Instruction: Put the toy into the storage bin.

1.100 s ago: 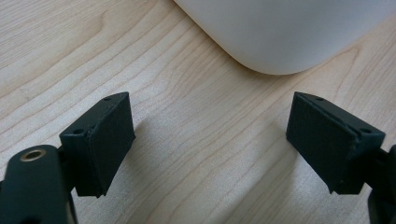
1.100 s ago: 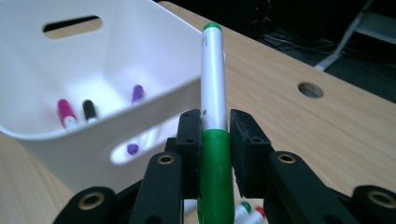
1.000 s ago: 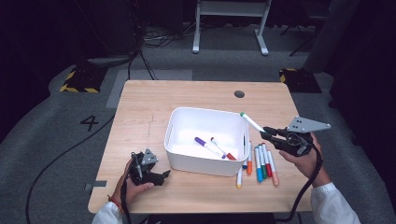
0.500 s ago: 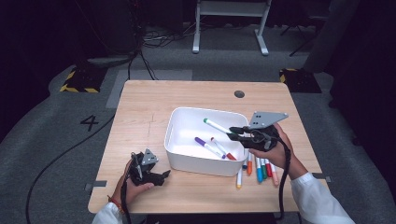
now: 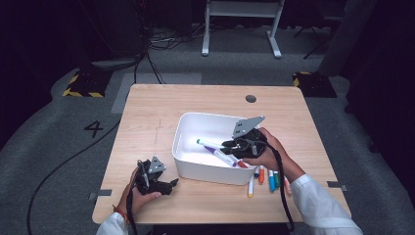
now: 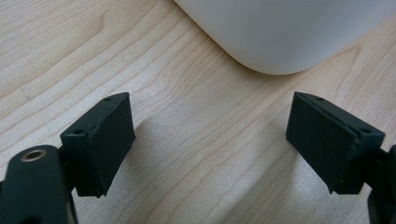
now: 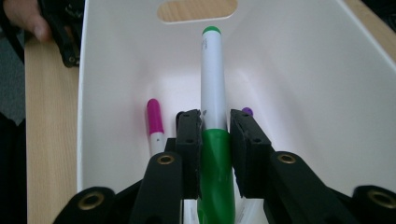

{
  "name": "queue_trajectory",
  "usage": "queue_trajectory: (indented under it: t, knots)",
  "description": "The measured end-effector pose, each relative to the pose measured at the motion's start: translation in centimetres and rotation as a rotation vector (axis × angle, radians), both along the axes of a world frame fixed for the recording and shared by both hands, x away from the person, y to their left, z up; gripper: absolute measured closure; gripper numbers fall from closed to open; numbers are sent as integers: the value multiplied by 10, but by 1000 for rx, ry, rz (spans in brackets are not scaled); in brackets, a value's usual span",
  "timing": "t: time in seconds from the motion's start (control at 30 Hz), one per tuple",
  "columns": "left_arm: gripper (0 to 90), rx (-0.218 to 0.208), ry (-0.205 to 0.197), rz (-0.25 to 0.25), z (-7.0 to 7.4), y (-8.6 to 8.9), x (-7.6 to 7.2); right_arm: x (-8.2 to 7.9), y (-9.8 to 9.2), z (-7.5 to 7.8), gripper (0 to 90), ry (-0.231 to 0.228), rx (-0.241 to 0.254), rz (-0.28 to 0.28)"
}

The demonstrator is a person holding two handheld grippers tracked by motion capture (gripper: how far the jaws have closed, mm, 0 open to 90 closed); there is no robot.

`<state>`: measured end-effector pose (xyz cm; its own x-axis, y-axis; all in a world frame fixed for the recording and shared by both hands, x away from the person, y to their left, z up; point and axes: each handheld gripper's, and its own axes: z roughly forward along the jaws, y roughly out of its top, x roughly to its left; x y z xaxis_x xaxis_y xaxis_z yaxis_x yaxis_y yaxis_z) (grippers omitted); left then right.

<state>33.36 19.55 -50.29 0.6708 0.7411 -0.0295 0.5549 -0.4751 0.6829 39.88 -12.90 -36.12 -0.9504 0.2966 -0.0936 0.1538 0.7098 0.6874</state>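
Right gripper (image 7: pixel 215 135), lower centre of its own view, clamps the green marker (image 7: pixel 213 93) over the white bin (image 5: pixel 188 128); left gripper (image 6: pixel 210 140) stands wide open, empty.

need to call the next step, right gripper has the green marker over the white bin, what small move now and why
Probably lower a little and open the jaws. The right gripper is shut on the green marker, which already hangs inside the white bin above the pink marker, so releasing should drop it in.
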Motion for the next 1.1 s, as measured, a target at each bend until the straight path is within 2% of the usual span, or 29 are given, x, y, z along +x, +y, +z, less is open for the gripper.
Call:
queue_trajectory:
  t: [0.03, 0.1, 0.23, 0.37, 0.47, 0.5, 0.57, 0.63, 0.67, 0.87, 0.9, 1.0, 1.03, 1.1]
  knots:
    - [153, 0, 1, 0, 0, 0, 0, 0, 2, -1, 748, 3, -12, 10]
    - [153, 0, 1, 0, 0, 0, 0, -2, 10, -5, 747, 28, -77, 45]
    - [153, 0, 0, 0, 0, 0, 0, -10, 11, -6, 747, 62, -100, 93]
    - [153, 0, 1, 0, 0, 0, 0, -17, 13, -7, 746, 64, -130, 122]
    - [153, 1, 0, 0, 0, 0, 0, -19, 12, -6, 746, 74, -124, 111]
    - [153, 0, 0, 0, 0, 0, 0, -18, 12, -6, 745, 71, -119, 125]
    - [153, 0, 0, 0, 0, 0, 0, -17, 12, -6, 710, 52, -127, 80]
    - [153, 0, 0, 0, 0, 0, 0, -16, 11, -6, 634, 35, -127, 68]
    - [153, 0, 0, 0, 0, 0, 0, -16, 11, -6, 634, 35, -127, 68]
    - [153, 0, 1, 1, 0, 0, 0, -16, -3, 6, 558, -17, -47, 7]
    - [153, -1, 1, 0, 0, 0, 0, -17, -8, 9, 551, -31, -30, -19]
    - [153, -1, 1, 0, 0, 0, 0, -19, -23, 16, 530, -50, 15, -44]
    - [153, 0, 1, 0, 0, 0, 0, -21, -30, 19, 509, -45, 42, -69]
    - [153, 0, 0, 0, 0, 0, 0, -23, -43, 21, 481, -51, 66, -86]
